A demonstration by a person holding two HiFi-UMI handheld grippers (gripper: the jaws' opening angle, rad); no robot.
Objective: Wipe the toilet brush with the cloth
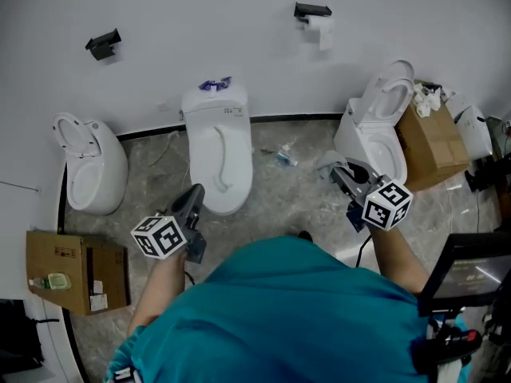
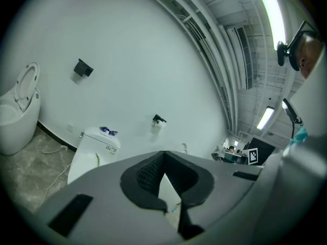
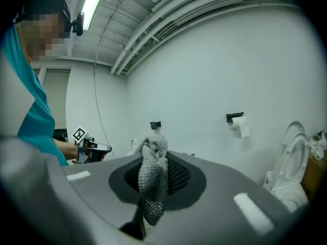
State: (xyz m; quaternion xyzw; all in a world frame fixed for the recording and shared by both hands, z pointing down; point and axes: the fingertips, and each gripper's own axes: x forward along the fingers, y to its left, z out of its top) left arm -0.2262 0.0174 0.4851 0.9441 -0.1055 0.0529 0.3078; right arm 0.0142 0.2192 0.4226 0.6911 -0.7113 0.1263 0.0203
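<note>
- Your left gripper point(image 2: 163, 156): jaws pressed together, empty, near the middle toilet point(image 1: 217, 150).
- Your right gripper point(image 3: 153, 152): jaws pinch the cloth point(image 3: 152, 188), near the right toilet point(image 1: 375, 130).

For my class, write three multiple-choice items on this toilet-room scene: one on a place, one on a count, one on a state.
1. Where is the grey cloth?
A) on the floor
B) between the right gripper's jaws
C) on a toilet tank

2. How many toilets stand along the wall?
A) two
B) three
C) four

3. The left gripper's jaws are:
A) wide apart
B) shut on a brush
C) shut on nothing

Answers:
1 B, the right gripper view shows it pinched there.
2 B, the head view shows three bowls.
3 C, its pads meet with nothing between.
</note>
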